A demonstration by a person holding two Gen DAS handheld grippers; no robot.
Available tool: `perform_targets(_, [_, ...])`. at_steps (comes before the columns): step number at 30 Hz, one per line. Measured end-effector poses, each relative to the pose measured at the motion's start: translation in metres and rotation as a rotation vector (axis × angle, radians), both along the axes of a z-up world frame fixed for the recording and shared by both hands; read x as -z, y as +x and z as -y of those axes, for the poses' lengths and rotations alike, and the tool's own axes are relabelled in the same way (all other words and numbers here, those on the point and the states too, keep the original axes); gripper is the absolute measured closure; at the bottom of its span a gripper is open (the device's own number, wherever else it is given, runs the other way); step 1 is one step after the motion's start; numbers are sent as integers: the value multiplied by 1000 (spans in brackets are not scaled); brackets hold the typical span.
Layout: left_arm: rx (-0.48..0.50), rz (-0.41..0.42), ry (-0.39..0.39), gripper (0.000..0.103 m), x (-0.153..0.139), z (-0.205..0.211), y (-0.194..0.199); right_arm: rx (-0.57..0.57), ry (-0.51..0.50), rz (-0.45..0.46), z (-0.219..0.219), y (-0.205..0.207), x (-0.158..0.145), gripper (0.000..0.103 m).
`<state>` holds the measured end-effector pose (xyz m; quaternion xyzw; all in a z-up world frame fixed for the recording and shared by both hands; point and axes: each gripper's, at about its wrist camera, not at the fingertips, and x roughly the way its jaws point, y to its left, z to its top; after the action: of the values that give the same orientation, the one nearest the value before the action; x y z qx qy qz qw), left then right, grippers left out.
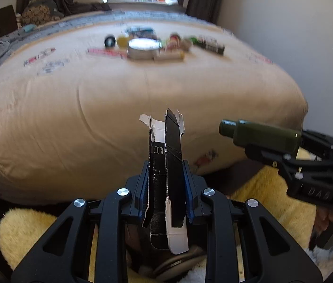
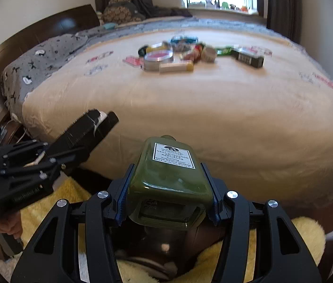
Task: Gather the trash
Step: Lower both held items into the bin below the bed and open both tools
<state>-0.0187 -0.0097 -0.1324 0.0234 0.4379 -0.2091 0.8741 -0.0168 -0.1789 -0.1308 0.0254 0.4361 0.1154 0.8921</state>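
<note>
Clamped between the blue pads of the left gripper (image 1: 166, 184), at six o'clock in the left wrist view, a torn black carton (image 1: 166, 155) stands upright, its white inner flaps showing at top and bottom; the fingers are closed tight against its sides. Below the gripper lies a yellow fluffy rug (image 1: 25, 231). At three o'clock the right gripper (image 1: 270, 146) reaches in, holding a dark green bottle (image 1: 260, 133) with its cap pointing toward nine o'clock. Beyond both spreads a bed (image 1: 95, 108) with a beige cover, and at twelve o'clock on it sits a blurred cluster of trash (image 1: 157, 44): a round tin, a cream tube, a dark box, and smaller pieces too smeared to name. In the right wrist view, the bottle (image 2: 170, 176) fills six o'clock, label up, base toward the camera, gripped on both sides by the right gripper (image 2: 168, 188), whose fingers are closed on it. At nine o'clock the left gripper (image 2: 72, 146) comes in with the carton (image 2: 88, 129), which here looks like a dark block with a white edge. The rug (image 2: 303, 233) shows at four o'clock, and the bed (image 2: 213, 122) stretches ahead with the trash (image 2: 190, 55) at twelve o'clock, well apart from both grippers.
</note>
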Motion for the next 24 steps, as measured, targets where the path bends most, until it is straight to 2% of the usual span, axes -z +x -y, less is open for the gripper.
perform_targets(7, [32, -213, 51, 79, 63, 3, 7, -15, 22, -175, -8, 7, 50, 49])
perform_targets(13, [53, -306, 52, 79, 94, 9, 15, -6, 64, -285, -6, 15, 92, 49])
perform_targets(18, [43, -340, 47, 78, 108, 8, 18, -14, 61, -308, -11, 16, 102, 49])
perform_targets(19, [40, -344, 45, 75, 109, 7, 19, -14, 61, -307, -11, 16, 102, 49])
perform_targets(21, [33, -343, 44, 63, 109, 8, 22, -10, 61, -297, -11, 17, 101, 48])
perform_targets(24, [20, -333, 46, 56, 107, 4, 23, -1, 58, -277, -7, 21, 97, 46])
